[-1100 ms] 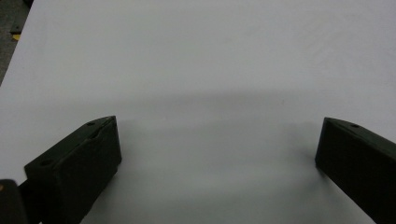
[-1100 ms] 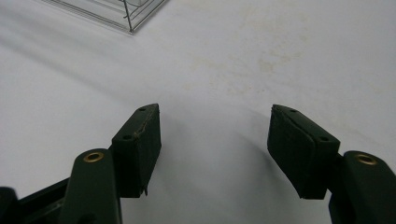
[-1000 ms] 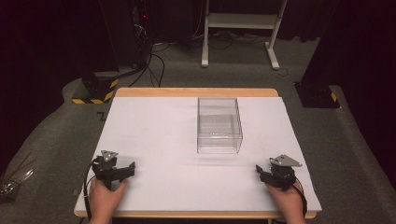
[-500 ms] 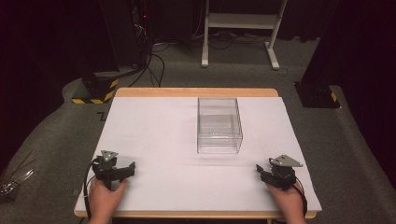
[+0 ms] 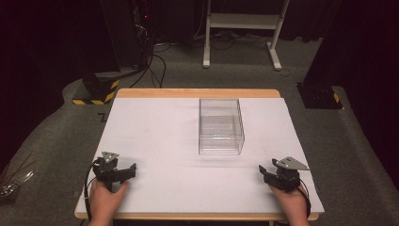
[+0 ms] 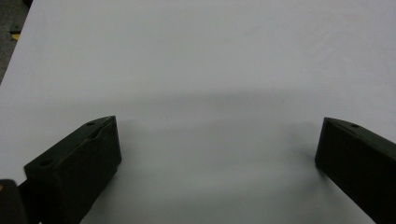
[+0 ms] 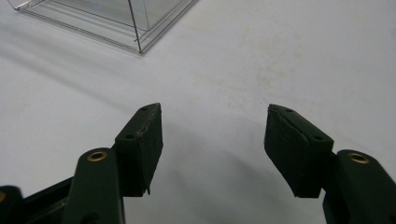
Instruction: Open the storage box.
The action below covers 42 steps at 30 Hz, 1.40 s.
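A clear plastic box stands empty in the middle of the white table. Its near corner shows at the top left of the right gripper view. My left gripper rests near the table's front left corner, held by a hand, open with nothing between its jaws. In its own view the left gripper has jaws spread wide over bare white surface. My right gripper sits near the front right corner, open too. Its own view shows the right gripper holding nothing.
A wooden edge borders the table's far side. Beyond it on the grey floor stand a white frame's legs, dark equipment with cables and a yellow-black striped base. A dark base lies at the right.
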Each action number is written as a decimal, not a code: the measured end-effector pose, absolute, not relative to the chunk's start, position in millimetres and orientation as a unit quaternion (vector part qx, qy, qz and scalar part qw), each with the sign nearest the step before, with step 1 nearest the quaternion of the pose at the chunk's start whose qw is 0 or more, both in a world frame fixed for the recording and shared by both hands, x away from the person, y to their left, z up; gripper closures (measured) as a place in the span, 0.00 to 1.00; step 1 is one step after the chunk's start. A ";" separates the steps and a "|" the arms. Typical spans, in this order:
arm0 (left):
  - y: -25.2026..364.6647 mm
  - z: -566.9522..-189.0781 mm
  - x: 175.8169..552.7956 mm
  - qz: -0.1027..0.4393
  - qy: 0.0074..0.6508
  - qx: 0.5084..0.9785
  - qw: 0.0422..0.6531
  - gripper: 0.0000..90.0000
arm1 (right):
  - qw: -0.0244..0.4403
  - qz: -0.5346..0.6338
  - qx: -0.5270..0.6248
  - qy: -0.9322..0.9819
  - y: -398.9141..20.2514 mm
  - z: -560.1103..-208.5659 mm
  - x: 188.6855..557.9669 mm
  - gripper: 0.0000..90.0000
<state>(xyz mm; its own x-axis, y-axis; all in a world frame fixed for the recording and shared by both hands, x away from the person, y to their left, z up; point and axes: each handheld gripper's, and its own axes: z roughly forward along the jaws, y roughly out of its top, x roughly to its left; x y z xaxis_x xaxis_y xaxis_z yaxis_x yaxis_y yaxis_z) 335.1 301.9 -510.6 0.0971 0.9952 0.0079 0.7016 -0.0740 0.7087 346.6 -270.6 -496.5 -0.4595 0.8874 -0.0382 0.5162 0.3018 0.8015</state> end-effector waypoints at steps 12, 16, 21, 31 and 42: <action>301.9 -510.6 335.1 0.260 0.619 0.685 0.282 0.00 | 0.253 0.397 0.427 0.772 -257.8 -486.0 339.7 0.43; 301.9 -510.6 335.2 0.260 0.619 0.685 0.282 0.00 | 0.252 0.405 0.418 0.773 -251.2 -483.7 337.5 0.43; 302.0 -510.6 335.2 0.260 0.619 0.685 0.282 0.00 | 0.253 0.414 0.404 0.776 -240.6 -480.7 334.2 0.44; 302.0 -510.6 335.2 0.260 0.619 0.685 0.282 0.00 | 0.245 0.424 0.390 0.780 -224.5 -480.1 330.7 0.43; 302.0 -510.6 335.2 0.260 0.619 0.685 0.282 0.00 | 0.222 0.431 0.373 0.791 -202.1 -483.7 327.5 0.42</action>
<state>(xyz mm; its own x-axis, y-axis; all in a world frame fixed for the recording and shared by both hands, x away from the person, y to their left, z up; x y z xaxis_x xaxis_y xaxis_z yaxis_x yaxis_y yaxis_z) 335.2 302.0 -510.6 0.0974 0.9952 0.0069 0.7019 -0.0736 0.7085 327.5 -202.1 -483.7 -0.6237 0.7812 -0.0290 0.3986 0.3497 0.8478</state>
